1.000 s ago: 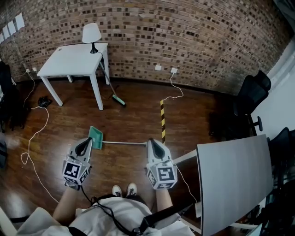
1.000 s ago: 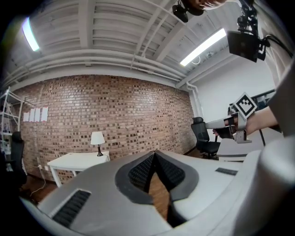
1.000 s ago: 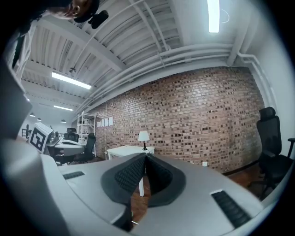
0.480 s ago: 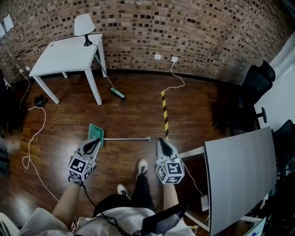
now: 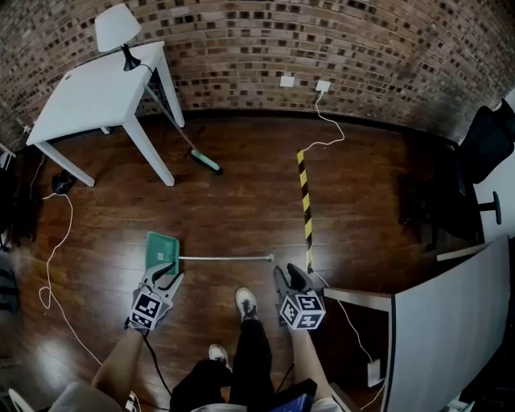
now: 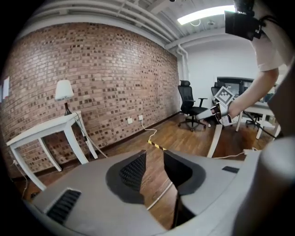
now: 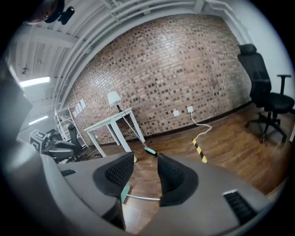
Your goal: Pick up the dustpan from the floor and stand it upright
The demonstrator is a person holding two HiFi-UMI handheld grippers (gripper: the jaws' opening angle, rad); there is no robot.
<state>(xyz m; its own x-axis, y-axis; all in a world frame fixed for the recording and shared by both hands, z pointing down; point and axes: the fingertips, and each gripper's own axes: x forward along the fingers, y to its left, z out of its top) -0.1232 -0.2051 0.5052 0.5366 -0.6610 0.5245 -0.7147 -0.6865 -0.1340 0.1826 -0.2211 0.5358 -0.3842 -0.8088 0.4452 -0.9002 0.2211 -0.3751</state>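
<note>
Wood floor (image 5: 241, 201), dustpan (image 5: 162, 245) lying flat, apparently untouched

head view: dim, warm-toned, corners darkened; a pale sheen lies on the floor (image 5: 32, 354) at lower left, and barrel distortion bows the wall (image 5: 338, 40). gripper views: round fisheye fields with black corners; ceiling light (image 6: 207, 14) glares white; left gripper (image 6: 155, 167) and right gripper (image 7: 145, 171) bodies look soft, unfocused; far brickwork is sharp.
</note>
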